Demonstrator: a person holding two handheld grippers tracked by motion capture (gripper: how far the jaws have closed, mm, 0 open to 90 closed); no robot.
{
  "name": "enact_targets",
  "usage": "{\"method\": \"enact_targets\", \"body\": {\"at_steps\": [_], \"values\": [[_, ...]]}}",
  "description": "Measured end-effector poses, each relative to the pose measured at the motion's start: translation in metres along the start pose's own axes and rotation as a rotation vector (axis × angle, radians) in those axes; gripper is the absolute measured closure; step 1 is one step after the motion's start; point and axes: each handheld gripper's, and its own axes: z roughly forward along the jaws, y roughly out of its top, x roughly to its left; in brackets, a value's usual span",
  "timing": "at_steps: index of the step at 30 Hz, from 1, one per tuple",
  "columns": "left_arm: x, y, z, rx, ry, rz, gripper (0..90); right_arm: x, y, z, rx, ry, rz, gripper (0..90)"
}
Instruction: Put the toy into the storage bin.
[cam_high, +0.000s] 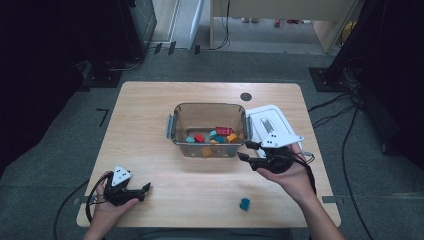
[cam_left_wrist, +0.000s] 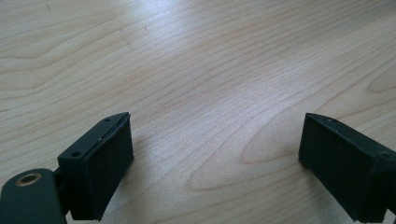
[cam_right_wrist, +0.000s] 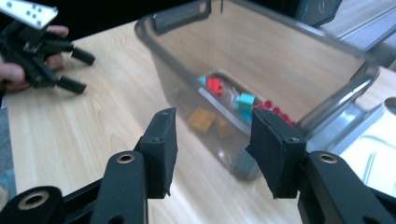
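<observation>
At the centre of the wooden table stands a clear plastic bin holding small coloured blocks in red, teal and orange. A white lid lies just beside the bin, toward the right gripper's side. The right gripper hovers near the bin's front corner, jaws parted and empty. The left gripper rests low at the table's near edge, well apart from the bin, jaws spread wide over bare wood and holding nothing. A lone teal block lies on the table near the front edge, below the right hand.
</observation>
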Motion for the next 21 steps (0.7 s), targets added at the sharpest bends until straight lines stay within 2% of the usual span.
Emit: {"method": "enact_targets", "body": {"at_steps": [6, 21], "values": [[0.0, 0.0, 0.0, 0.002, 0.0, 0.002, 10.0, 0.008, -0.025, -0.004, 0.009, 0.02, 0.007, 52.2], [0.0, 0.0, 0.0, 0.003, 0.001, 0.002, 10.0, 0.022, -0.087, 0.003, 0.058, 0.086, 0.038, 51.9]]}}
